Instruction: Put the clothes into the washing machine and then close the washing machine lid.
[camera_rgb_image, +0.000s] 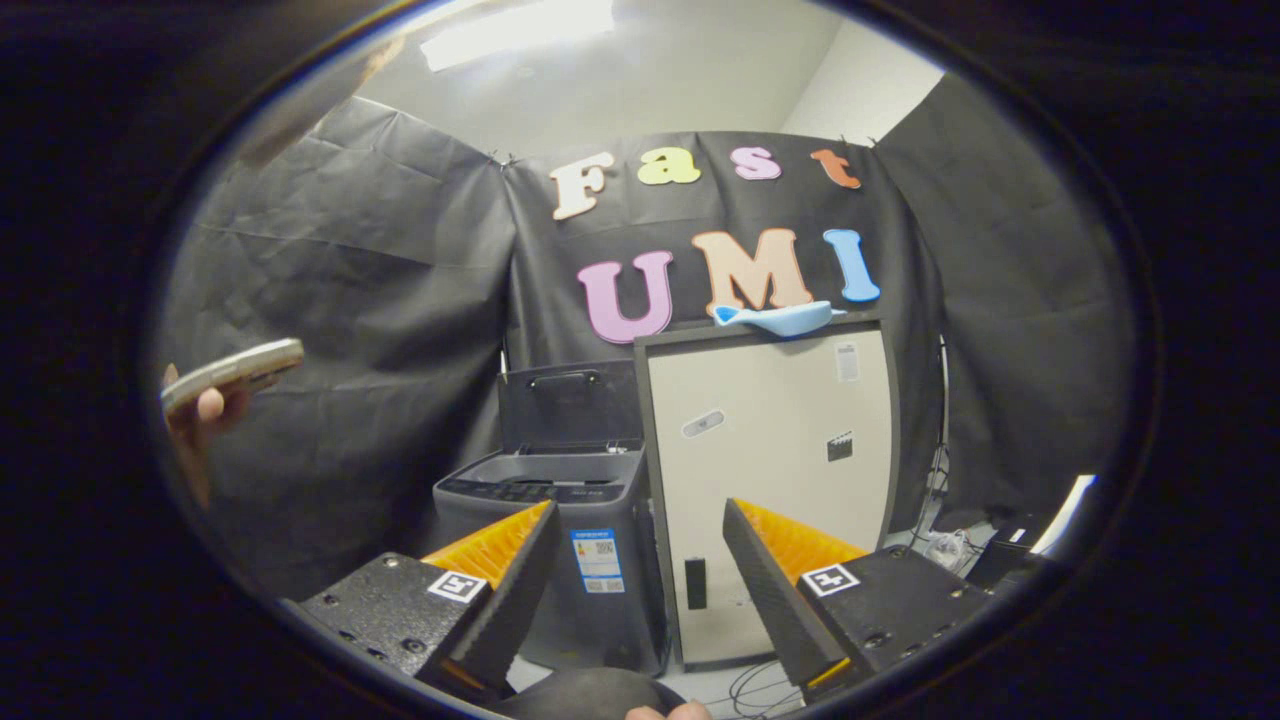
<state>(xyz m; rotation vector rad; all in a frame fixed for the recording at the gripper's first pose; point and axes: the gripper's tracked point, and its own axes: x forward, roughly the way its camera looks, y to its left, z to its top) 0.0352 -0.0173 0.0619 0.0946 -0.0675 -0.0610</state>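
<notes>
- The gripper (637, 540) has its two fingers spread wide apart, with nothing between them.
- Beyond the fingers stands a small grey top-loading washing machine (560, 540), its dark lid (570, 405) raised upright.
- Just beside it is a taller cream cabinet with a dark frame (770, 470).
- A light-blue cloth (778, 318) lies on the cabinet's top.
- Off to the side, a hand (195, 420) holds a phone (235, 372).

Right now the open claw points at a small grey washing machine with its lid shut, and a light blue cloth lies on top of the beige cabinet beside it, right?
Not quite: the gripper view shows the small grey washing machine with its lid standing open. The rest holds: the claw is open, and the light blue cloth lies on the beige cabinet.
</notes>
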